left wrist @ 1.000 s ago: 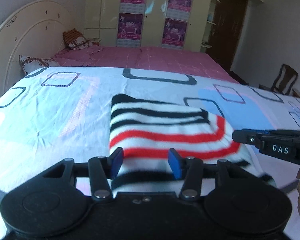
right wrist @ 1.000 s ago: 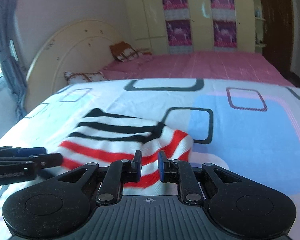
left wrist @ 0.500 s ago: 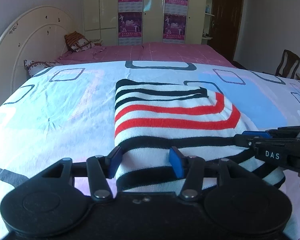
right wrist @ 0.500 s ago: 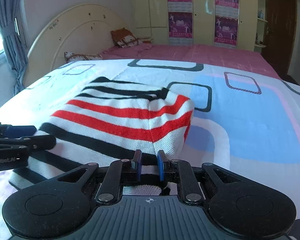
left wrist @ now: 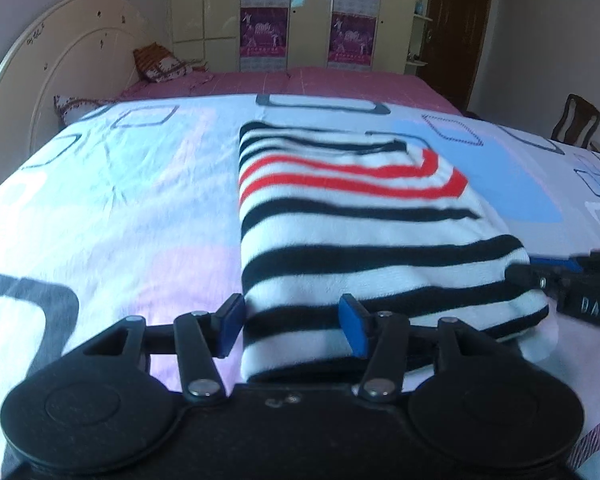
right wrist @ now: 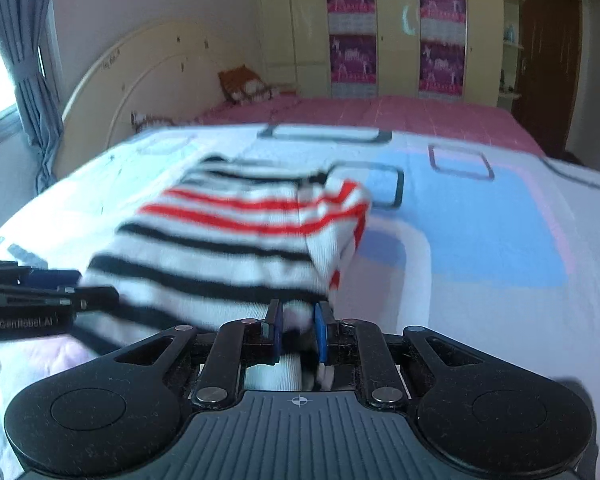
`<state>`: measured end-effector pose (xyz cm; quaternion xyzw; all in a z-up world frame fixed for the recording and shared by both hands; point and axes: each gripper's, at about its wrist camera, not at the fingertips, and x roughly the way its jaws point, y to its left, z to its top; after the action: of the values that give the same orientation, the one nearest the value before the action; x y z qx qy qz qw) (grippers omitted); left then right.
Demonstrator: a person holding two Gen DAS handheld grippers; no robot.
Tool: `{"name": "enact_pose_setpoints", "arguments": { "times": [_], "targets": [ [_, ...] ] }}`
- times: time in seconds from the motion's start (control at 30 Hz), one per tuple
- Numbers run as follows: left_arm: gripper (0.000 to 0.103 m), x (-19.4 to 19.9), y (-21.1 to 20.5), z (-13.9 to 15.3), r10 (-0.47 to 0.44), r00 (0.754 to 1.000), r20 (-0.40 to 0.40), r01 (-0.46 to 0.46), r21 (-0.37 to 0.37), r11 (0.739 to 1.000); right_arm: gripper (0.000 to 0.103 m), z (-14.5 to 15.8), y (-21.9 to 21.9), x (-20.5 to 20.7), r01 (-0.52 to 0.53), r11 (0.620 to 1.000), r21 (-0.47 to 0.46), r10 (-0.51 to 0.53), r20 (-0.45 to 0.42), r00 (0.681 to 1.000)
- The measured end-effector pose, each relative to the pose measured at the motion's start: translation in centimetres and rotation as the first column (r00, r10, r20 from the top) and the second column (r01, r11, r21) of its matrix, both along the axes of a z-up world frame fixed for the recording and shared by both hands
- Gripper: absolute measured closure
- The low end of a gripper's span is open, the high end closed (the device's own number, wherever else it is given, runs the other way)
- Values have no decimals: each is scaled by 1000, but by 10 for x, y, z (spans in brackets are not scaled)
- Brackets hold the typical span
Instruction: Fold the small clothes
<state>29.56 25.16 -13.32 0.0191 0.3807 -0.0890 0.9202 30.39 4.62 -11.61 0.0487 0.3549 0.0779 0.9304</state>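
Observation:
A folded striped garment [left wrist: 356, 224], white with black and red stripes, lies on the patterned bedsheet [left wrist: 112, 208]. My left gripper [left wrist: 294, 328] is open, its blue pads straddling the garment's near left corner. My right gripper [right wrist: 298, 332] is shut on the garment's near right edge [right wrist: 296, 320]; the garment [right wrist: 236, 240] stretches away to the left of it. The right gripper shows at the right edge of the left wrist view [left wrist: 572, 288]. The left gripper shows at the left edge of the right wrist view [right wrist: 40, 300].
The bed continues behind with a pink sheet [left wrist: 300, 80], pillows [left wrist: 160, 64] and a curved headboard [left wrist: 60, 60]. Wardrobes [left wrist: 300, 12] line the back wall. A wooden chair [left wrist: 576, 120] stands at the right. A curtain [right wrist: 24, 68] hangs at the left.
Both grippers have drawn back toward the near side of the bed. The garment has been laid out longer toward me, with more black stripes showing. The right gripper's jaws have widened slightly.

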Motion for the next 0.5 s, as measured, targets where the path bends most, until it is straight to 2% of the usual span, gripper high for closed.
{"name": "enact_pose_setpoints", "arguments": {
  "times": [0.1, 0.23, 0.33, 0.37, 0.4, 0.43, 0.47, 0.5],
  "targets": [
    [50, 0, 0, -4, 12, 1000, -3, -12, -10, 1000, 87, -15, -3, 2, 17, 999, 32, -15, -42, 999],
    [49, -2, -2, -4, 23, 1000, 3, -23, -10, 1000, 84, -26, -11, 3, 40, 994, 97, -35, -56, 998],
    [41, -5, -2, -2, 38, 999, -8, -39, -9, 999, 82, -25, -19, 4, 53, 987, 152, -42, -74, 996],
    [34, -6, -3, 1, 46, 999, -11, -46, -7, 999, 82, -22, -21, 4, 53, 985, 165, -40, -77, 996],
    [30, -9, -4, 4, 54, 998, -10, -54, -8, 999, 76, -18, -24, 3, 56, 981, 188, -42, -73, 996],
    [29, -13, -5, 8, 62, 998, -4, -62, -9, 998, 58, -13, -26, -1, 64, 978, 197, -52, -67, 996],
    [23, -18, -7, 13, 70, 998, 5, -70, -11, 998, 46, -6, -28, -9, 74, 977, 200, -65, -51, 997],
    [16, -25, -8, 19, 80, 997, 15, -79, -12, 997, 29, 0, -29, -18, 77, 977, 200, -73, -28, 997]
  ]
}}
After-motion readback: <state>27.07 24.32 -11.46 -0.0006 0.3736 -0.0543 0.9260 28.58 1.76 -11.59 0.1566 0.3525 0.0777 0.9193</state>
